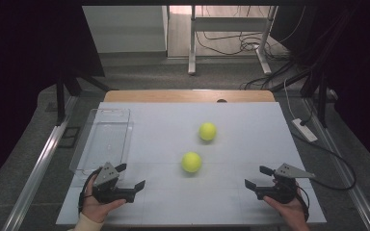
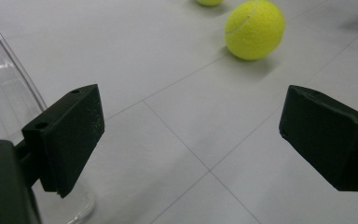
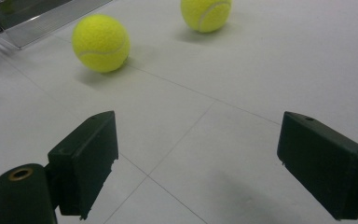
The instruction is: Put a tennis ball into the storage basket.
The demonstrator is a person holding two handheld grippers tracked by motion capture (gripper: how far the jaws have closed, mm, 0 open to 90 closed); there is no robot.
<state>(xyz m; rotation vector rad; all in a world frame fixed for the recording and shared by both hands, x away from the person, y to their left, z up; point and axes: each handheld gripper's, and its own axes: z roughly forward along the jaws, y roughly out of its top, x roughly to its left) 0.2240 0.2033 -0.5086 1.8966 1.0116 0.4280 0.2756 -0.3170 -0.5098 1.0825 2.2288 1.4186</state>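
Note:
Two yellow tennis balls lie on the white table: the nearer ball [image 1: 191,162] [image 2: 254,29] [image 3: 101,43] at the middle, the farther ball [image 1: 207,131] [image 3: 206,14] just behind it and a little to the right. My left gripper [image 1: 130,175] [image 2: 191,135] rests at the front left, held by a hand, its jaws wide apart with only bare table between them. At the front right my right gripper [image 1: 258,176] [image 3: 196,163] stands open too, nothing between its jaws. Both point inward toward the balls, well short of them.
A clear plastic tray [image 1: 103,139] [image 2: 0,88] sits at the table's left side, right beside the left gripper. The table [image 1: 250,125] ends at a wooden strip at the back. Table legs and cables stand on the floor beyond.

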